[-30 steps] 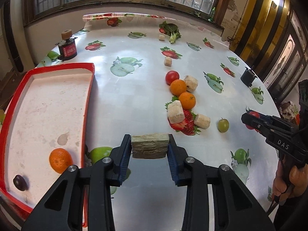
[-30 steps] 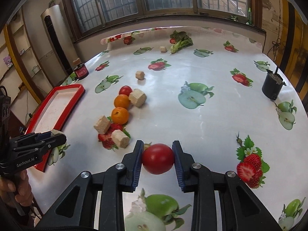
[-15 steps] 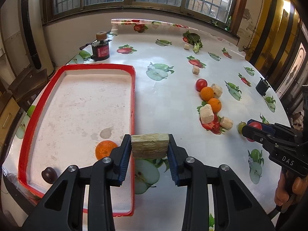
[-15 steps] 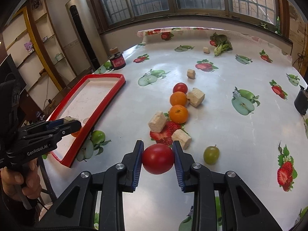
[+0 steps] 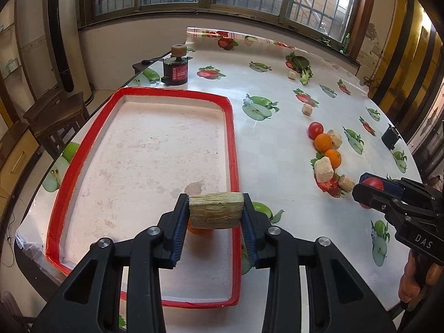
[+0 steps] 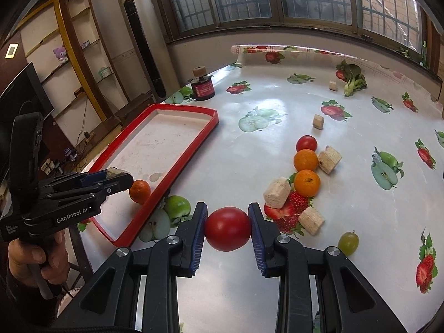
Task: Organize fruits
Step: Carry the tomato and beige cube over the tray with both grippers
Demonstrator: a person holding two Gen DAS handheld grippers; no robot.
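Fruit-print tablecloth (image 5: 277, 149), red-rimmed tray (image 5: 231, 127): left gripper (image 5: 216, 216) clamps a crumbly block (image 5: 216, 211) over the tray's orange (image 6: 139, 191), may drop onto it; right gripper (image 6: 227, 233) pinches a tomato (image 6: 227, 232), risking bruising.

I count three oranges (image 6: 306, 160), two tomatoes (image 6: 306, 143), one green grape (image 6: 348, 240), six beige blocks (image 6: 277, 195) — plus one red tray (image 6: 194, 144), one leafy vegetable (image 6: 353, 82), one red canister (image 6: 204, 90).

Right gripper (image 6: 227, 231) clamps red tomato (image 6: 228, 232); left gripper (image 6: 118, 179) holds beige block (image 6: 113, 171) over red tray (image 6: 191, 145), above orange (image 6: 139, 191).
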